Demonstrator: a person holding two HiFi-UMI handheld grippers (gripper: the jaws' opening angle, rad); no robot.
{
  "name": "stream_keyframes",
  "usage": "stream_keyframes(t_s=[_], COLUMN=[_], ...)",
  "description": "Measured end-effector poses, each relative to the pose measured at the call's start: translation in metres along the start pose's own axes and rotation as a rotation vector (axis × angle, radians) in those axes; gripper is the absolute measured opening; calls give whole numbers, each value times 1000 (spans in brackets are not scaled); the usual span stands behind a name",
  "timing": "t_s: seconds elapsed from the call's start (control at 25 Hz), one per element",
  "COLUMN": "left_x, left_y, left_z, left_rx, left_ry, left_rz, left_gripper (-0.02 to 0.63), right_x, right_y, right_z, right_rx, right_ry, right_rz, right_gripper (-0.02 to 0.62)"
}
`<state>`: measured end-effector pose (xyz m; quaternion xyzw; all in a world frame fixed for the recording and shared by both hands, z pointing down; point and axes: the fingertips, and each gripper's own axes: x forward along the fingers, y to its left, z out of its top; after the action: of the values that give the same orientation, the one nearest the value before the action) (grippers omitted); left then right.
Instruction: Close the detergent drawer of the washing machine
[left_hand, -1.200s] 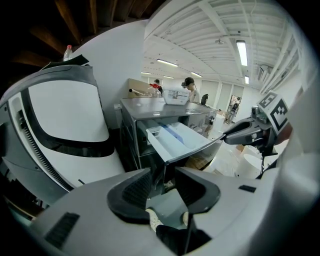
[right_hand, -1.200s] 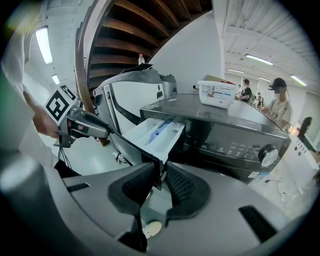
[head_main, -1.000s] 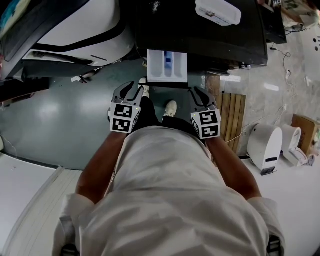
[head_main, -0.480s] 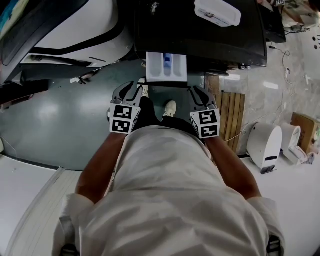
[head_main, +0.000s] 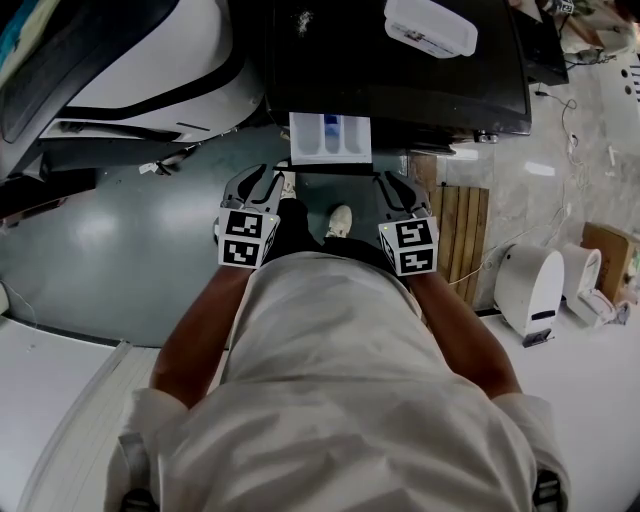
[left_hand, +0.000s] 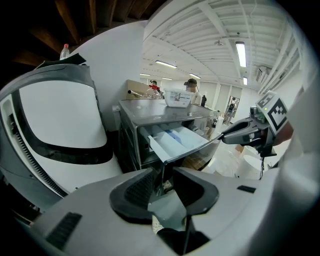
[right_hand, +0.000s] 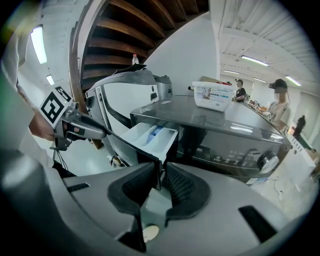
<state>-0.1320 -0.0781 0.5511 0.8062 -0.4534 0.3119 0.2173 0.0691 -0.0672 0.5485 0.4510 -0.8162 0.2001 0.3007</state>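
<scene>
The white detergent drawer (head_main: 330, 138) sticks out of the dark washing machine (head_main: 400, 80), its dark front panel toward me. My left gripper (head_main: 270, 172) meets the panel's left end and my right gripper (head_main: 397, 178) its right end. In the left gripper view the panel's thin edge (left_hand: 161, 172) stands between the pads of the left gripper (left_hand: 161, 182), with a gap on each side; these jaws have just been closing a little. In the right gripper view the panel's end (right_hand: 158, 172) runs between the pads of the right gripper (right_hand: 161, 181), close to the left pad. Blue and white compartments show inside the drawer (right_hand: 150, 136).
A white lidded box (head_main: 430, 25) sits on top of the machine. A large white and black curved unit (head_main: 150, 70) stands to the left. To the right are a wooden slatted board (head_main: 462, 240) on the floor and a white appliance (head_main: 528, 290). My shoe (head_main: 341, 217) is below the drawer.
The drawer shows less of its length than a second ago; it has slid a little into the machine. Both grippers have kept to its front panel.
</scene>
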Motion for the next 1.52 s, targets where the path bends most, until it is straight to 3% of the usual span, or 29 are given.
stream_keyframes(t_s=[1.52], left_x=[31], left_y=[26], left_z=[29], left_rx=[15], left_ry=[-7], left_rz=[-27], left_gripper=[132], right_x=[30], right_y=[-25], right_z=[28], right_rx=[54], right_ry=[11], right_rz=[-35], right_gripper=[60])
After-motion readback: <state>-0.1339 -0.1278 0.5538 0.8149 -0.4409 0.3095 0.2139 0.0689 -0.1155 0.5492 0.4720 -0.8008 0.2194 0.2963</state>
